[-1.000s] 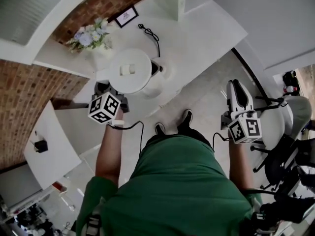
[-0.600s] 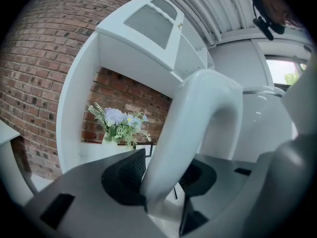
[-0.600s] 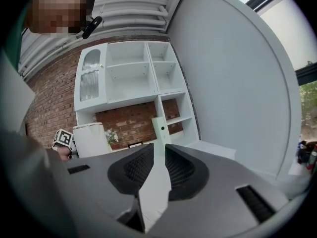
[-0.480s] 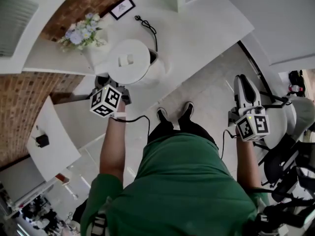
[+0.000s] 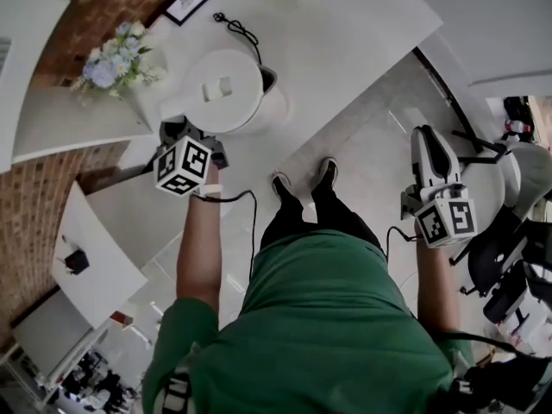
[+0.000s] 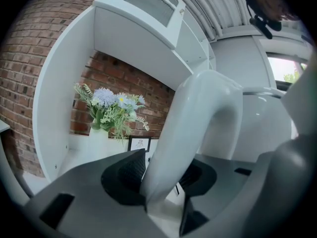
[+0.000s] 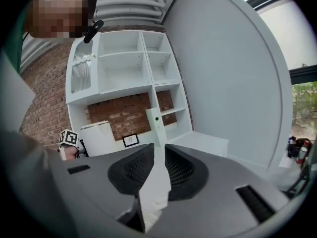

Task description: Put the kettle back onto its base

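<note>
Kettle (image 5: 226,93) in left gripper (image 6: 162,176) (by handle (image 6: 200,108))

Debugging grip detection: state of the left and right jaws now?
Left gripper: shut on the kettle handle.
Right gripper: open, empty; jaws have just been closing.

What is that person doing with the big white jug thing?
A person is gripping a white kettle by its handle with the left gripper. The kettle is over the white counter, near some flowers. I can't tell if it is set down yet. The right gripper hangs by the person's side with nothing in it, and its jaws have just been closing a little.
</note>
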Available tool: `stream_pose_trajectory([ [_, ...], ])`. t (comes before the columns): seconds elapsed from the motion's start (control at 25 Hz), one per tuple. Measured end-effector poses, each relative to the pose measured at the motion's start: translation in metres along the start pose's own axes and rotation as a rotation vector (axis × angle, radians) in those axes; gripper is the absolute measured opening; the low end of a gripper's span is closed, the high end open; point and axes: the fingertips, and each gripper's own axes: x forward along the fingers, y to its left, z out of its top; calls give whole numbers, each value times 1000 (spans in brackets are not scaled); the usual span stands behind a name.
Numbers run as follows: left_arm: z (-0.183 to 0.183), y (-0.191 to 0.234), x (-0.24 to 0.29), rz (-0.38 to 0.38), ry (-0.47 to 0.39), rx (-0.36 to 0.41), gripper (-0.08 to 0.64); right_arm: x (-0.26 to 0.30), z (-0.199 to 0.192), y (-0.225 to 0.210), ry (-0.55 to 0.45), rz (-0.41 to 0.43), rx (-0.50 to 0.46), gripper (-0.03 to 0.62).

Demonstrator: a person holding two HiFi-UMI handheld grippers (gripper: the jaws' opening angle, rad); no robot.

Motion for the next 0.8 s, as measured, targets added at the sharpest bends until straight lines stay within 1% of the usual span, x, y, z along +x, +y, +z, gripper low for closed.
stream_pose_trajectory([
  [0.44, -31, -6, 26, -44, 23, 2, 175, 7, -20, -2, 48, -32, 3, 83],
  [0.8, -42, -7, 35, -67, 34, 14, 175, 11, -37, 2, 84, -28, 24, 81],
])
